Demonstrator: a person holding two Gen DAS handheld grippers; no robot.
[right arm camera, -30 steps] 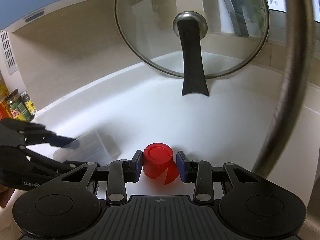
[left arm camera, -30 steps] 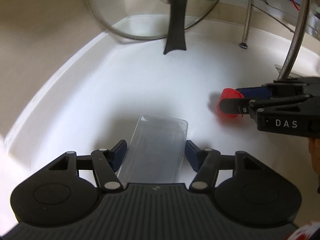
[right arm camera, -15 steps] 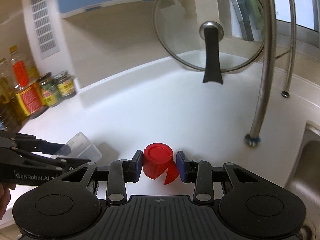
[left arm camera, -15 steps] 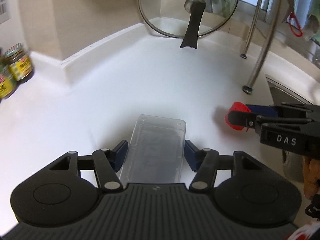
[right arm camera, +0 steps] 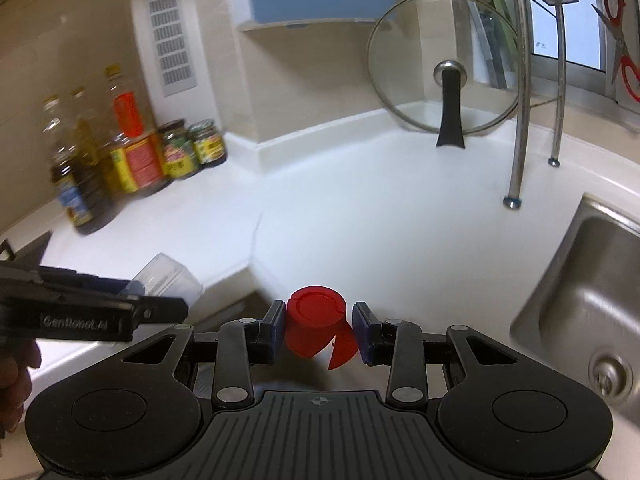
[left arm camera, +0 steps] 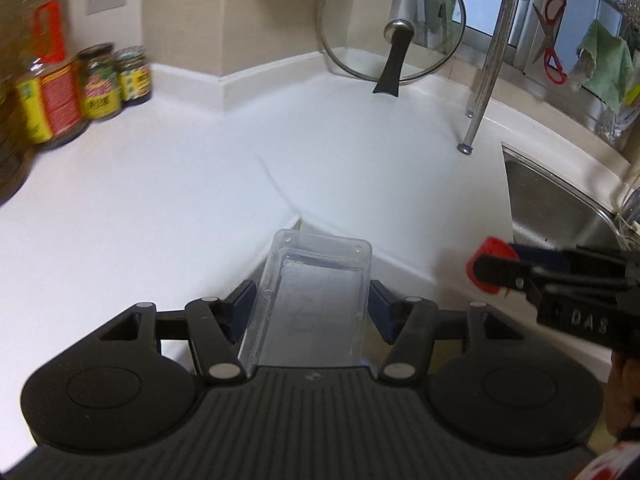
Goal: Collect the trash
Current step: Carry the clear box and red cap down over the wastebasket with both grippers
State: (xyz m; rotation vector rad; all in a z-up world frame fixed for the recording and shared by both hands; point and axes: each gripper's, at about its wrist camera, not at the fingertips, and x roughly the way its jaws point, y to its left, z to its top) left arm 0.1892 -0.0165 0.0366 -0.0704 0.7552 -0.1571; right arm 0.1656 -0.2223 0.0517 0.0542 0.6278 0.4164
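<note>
Trash in hand: left gripper (left arm camera: 312, 300) pinches a clear box (left arm camera: 312, 296), right gripper (right arm camera: 319, 330) a red cap (right arm camera: 314, 326), both clear of the counter (right arm camera: 380, 208); binning remains.

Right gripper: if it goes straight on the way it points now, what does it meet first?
Probably the white counter; the right gripper, shut on a red cap, points downward at it. Depth is unclear.

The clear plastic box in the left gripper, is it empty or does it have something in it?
Apparently empty: the clear plastic box shows nothing inside.
</note>
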